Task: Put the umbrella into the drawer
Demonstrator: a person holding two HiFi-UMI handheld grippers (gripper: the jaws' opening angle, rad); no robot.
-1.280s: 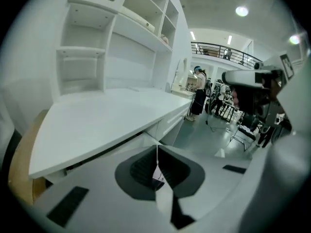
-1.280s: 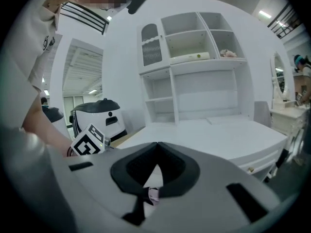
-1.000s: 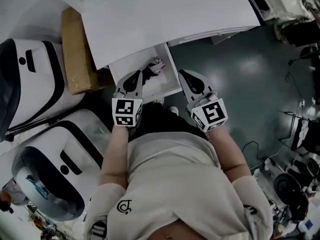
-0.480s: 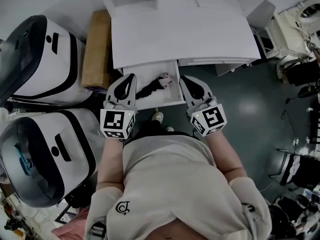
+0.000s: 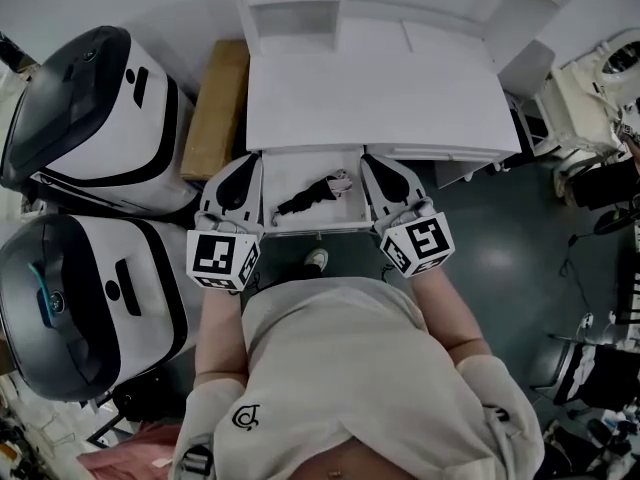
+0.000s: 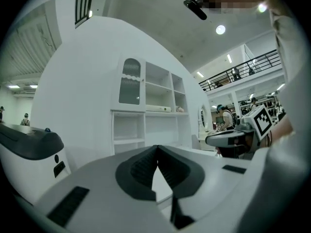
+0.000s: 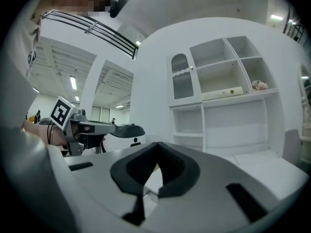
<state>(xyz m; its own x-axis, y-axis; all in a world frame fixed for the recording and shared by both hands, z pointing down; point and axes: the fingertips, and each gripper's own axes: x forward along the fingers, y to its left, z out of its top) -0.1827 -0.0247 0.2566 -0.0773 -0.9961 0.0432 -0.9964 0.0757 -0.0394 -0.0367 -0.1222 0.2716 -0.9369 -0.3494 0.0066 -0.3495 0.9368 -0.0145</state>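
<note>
Seen from above, two large white-and-black machines [image 5: 95,118] stand at the far left, with a flat cardboard box [image 5: 217,108] beside them. Next comes the left tool [image 5: 243,163], its jaws pressed together with nothing between them, lined up along the left side of an open white drawer [image 5: 288,171]. A dark folded umbrella [image 5: 312,191] lies slantwise inside the drawer, touched by neither tool. Along the drawer's right side sits the right tool [image 5: 373,163], jaws likewise together and empty. The drawer juts out from under a white desk [image 5: 370,98].
</note>
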